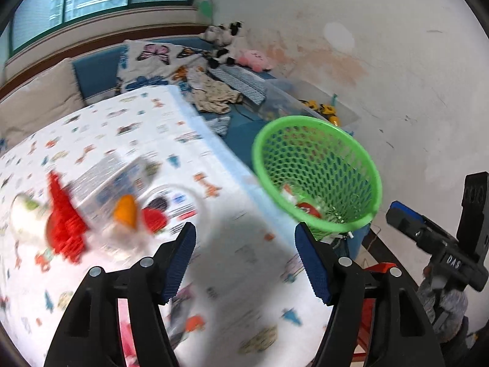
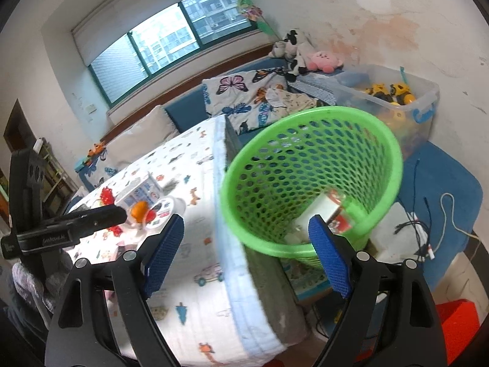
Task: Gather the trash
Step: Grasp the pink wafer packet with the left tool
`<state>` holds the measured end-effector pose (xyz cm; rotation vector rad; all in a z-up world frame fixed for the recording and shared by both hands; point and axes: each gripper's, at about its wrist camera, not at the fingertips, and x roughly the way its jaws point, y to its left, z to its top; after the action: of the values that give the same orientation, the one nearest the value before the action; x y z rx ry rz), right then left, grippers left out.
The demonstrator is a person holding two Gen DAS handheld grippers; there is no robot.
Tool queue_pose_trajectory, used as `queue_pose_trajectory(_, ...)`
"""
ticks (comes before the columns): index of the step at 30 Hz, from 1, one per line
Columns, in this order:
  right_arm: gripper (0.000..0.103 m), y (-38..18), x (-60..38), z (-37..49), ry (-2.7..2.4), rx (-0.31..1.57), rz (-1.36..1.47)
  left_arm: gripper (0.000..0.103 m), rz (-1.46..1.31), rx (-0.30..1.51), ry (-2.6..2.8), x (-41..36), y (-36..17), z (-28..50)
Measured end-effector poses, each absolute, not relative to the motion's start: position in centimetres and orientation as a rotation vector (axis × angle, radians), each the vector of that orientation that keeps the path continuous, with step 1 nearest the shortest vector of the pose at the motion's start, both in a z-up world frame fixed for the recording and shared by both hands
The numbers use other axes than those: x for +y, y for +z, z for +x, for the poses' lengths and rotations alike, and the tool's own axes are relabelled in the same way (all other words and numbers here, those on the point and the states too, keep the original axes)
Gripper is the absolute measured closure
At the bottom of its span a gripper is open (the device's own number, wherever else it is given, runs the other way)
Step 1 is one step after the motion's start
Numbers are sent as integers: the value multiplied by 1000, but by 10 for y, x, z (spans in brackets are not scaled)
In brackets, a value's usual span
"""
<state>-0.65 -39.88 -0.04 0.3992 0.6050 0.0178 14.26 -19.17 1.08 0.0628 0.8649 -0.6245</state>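
Both claws are released and empty: the left claw (image 1: 246,260) and the right claw (image 2: 246,255). The remaining trash (image 1: 122,211) lies at left on the tabletop (image 1: 232,263); the green basket (image 1: 318,177) stands off its right edge. Best to pinch one piece squarely, then carry it over the rim. Only the right wrist view shows the basket's contents sharply.

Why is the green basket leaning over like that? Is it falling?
The green basket does look odd: it is tipped, its opening turned toward the table instead of straight up. Some trash lies inside, none spilled. Both claws, left and right, are open and empty. What props it, I cannot tell.
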Motion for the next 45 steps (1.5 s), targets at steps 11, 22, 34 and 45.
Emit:
queue_pose_trajectory(11,18,5,-364,1,73,610,373,31,-10,887,-499,-105,-9,125)
queue_pose_trajectory(22,17,1,-337,9,129,625,358,24,-47,971,-434,-65,-47,118)
queue_pose_trajectory(34,16,-17,-310,15,192,691,338,22,-78,1066,-408,-73,-76,131)
queue_pose_trajectory(45,16,-26,-287,22,238,726,316,29,-43,1072,-393,-77,-84,135)
